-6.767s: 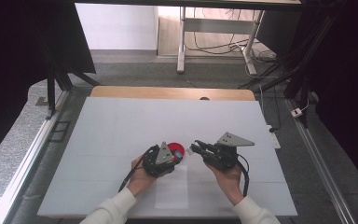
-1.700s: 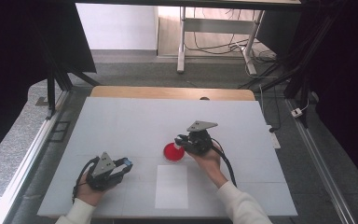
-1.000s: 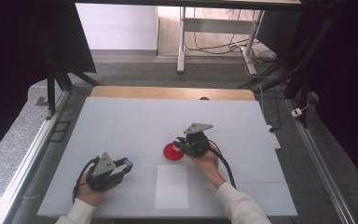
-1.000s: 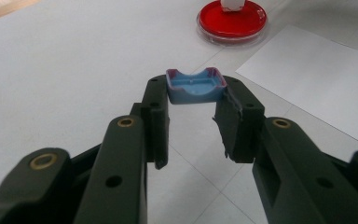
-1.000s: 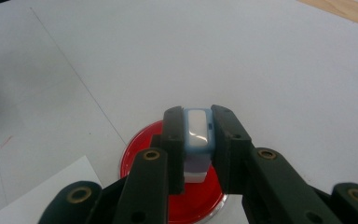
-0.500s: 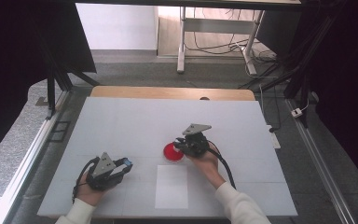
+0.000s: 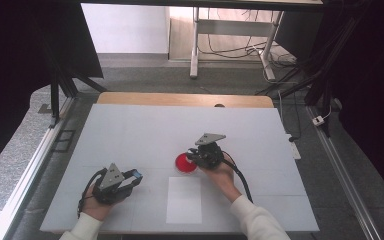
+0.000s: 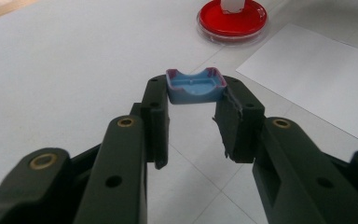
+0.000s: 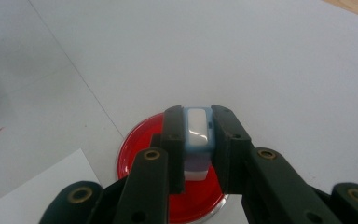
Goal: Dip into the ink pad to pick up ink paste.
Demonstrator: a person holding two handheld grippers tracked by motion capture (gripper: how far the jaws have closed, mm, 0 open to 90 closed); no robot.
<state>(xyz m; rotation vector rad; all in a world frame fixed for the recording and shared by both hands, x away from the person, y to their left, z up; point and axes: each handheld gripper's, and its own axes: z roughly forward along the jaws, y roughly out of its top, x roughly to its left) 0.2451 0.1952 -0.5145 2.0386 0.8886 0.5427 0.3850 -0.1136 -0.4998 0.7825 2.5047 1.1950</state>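
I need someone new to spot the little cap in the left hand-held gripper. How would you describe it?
Start at the white table and find the left hand-held gripper near its front left corner, apart from the red dish and the sheet of paper. Pinched between its black jaw tips is the cap: a small, shallow, light blue tray with a purplish rim, hollow side up.

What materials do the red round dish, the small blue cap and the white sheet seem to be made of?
Red dish: probably glossy plastic or glass with a clear rim, since it reflects light.
Blue cap: looks like moulded matte plastic, with thin walls, rounded corners and a pinkish edge.
White sheet: most likely paper, flat, thin and matte.
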